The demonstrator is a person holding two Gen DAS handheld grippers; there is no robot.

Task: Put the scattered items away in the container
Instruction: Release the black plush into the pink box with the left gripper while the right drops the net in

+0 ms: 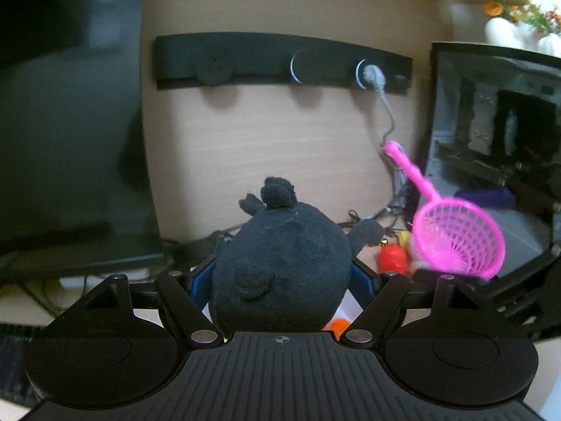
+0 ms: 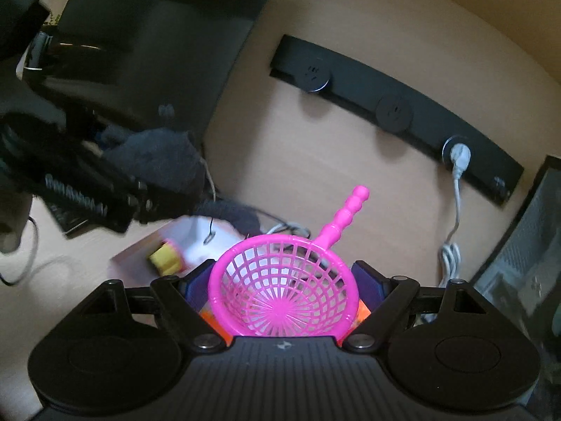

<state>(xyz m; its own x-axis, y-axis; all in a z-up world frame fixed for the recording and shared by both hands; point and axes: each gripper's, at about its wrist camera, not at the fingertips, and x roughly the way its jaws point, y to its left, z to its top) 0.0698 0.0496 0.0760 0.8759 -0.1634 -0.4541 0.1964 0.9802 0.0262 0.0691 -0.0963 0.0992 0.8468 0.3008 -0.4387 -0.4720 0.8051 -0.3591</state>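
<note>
Desk [image 2: 70, 301] clutter blurring; left gripper [image 1: 280, 280] clamping black plush [image 1: 280, 270], hiding fingertips; right gripper [image 2: 284, 284] pinching pink strainer [image 2: 284, 287].

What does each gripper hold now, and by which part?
The left gripper holds the black plush toy by its body. The right gripper holds the pink strainer by its basket.

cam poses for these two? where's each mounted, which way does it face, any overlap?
Left wrist: on the left tongs, facing along the fingers to the wall socket strip; tongs grip a black plush toy.
Right wrist: on the right tongs, facing the same wall; tongs grip a pink strainer.
Shared: strainer, plush, socket strip, grey plug.
</note>
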